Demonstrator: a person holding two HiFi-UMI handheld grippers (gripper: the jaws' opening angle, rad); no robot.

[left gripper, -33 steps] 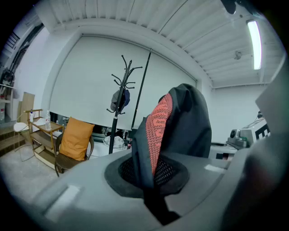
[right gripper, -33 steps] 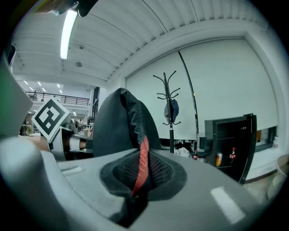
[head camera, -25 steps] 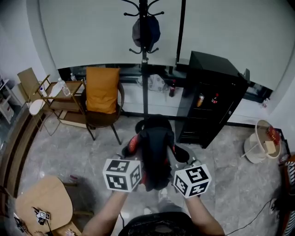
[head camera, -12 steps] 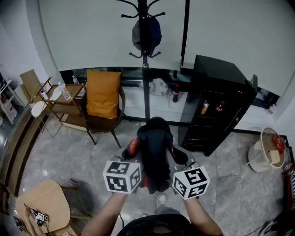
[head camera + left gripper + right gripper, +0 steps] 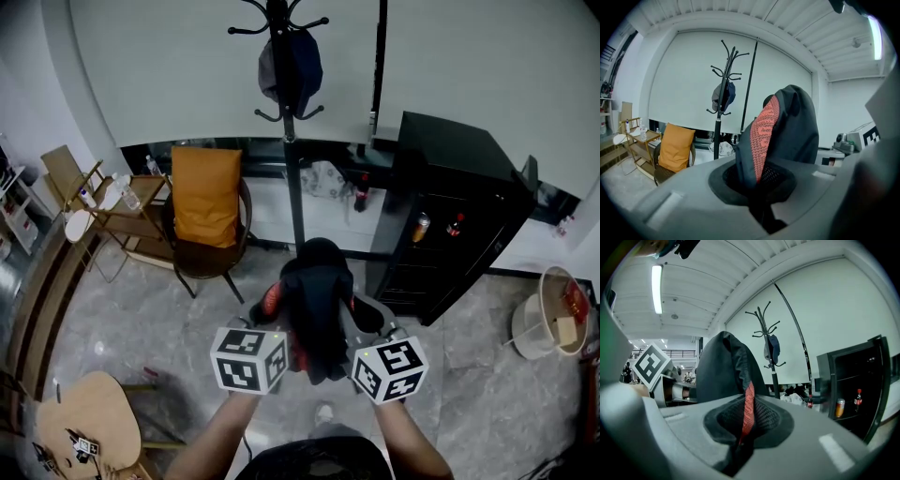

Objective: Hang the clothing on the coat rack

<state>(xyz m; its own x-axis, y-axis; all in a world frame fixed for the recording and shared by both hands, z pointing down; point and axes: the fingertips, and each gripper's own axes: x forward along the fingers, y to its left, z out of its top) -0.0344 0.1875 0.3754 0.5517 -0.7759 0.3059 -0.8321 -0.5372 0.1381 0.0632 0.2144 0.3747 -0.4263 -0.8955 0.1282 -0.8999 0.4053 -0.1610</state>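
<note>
two hand-held grippers [image 5: 274,309] [image 5: 362,317], one garment [image 5: 317,298], one coat rack [image 5: 293,173], one cabinet [image 5: 461,220]

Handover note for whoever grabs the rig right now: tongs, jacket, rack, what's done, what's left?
Grip: left tongs shut on the black jacket; right tongs shut on it too.
Where: the jacket is bunched between both, held up in front of the person. The coat rack stands ahead by the wall, apart from the jacket, with a dark item on an upper hook.
Done: jacket in hand.
Left: walk to the rack, hook the jacket, release.
</note>
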